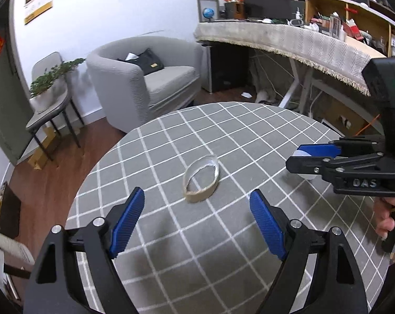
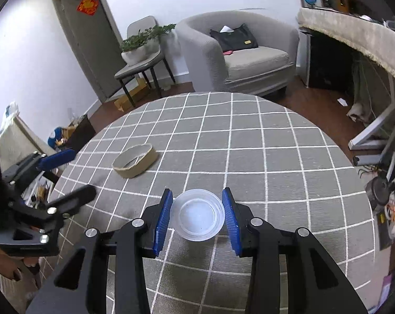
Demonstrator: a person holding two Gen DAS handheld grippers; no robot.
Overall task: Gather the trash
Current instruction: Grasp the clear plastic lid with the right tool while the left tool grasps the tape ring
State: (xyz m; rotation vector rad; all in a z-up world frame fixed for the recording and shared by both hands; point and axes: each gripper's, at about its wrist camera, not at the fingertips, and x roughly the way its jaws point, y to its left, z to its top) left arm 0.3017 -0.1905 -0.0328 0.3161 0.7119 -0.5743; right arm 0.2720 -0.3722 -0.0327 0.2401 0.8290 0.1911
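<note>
A flattened brown cardboard ring point(image 1: 210, 189) lies on the round table with the grey checked cloth point(image 1: 223, 130), just ahead of my left gripper point(image 1: 197, 193). That gripper is open, its blue pads wide apart and short of the ring. My right gripper point(image 2: 197, 190) is shut on a clear plastic cup point(image 2: 198, 214), which I see from above with a blue pad against each side. In the left wrist view the right gripper point(image 1: 295, 157) reaches in from the right with the cup point(image 1: 307, 176) partly hidden. In the right wrist view the ring point(image 2: 134, 171) lies at the left, near the left gripper point(image 2: 82, 171).
Beyond the table's far edge stand a grey armchair point(image 2: 249, 60) with a black bag, a small chair point(image 2: 139, 65) bearing a potted plant, and a door point(image 2: 84, 39). A long cloth-covered desk point(image 1: 289, 39) with clutter runs along the right. A hand point(image 1: 385, 225) grips the right tool.
</note>
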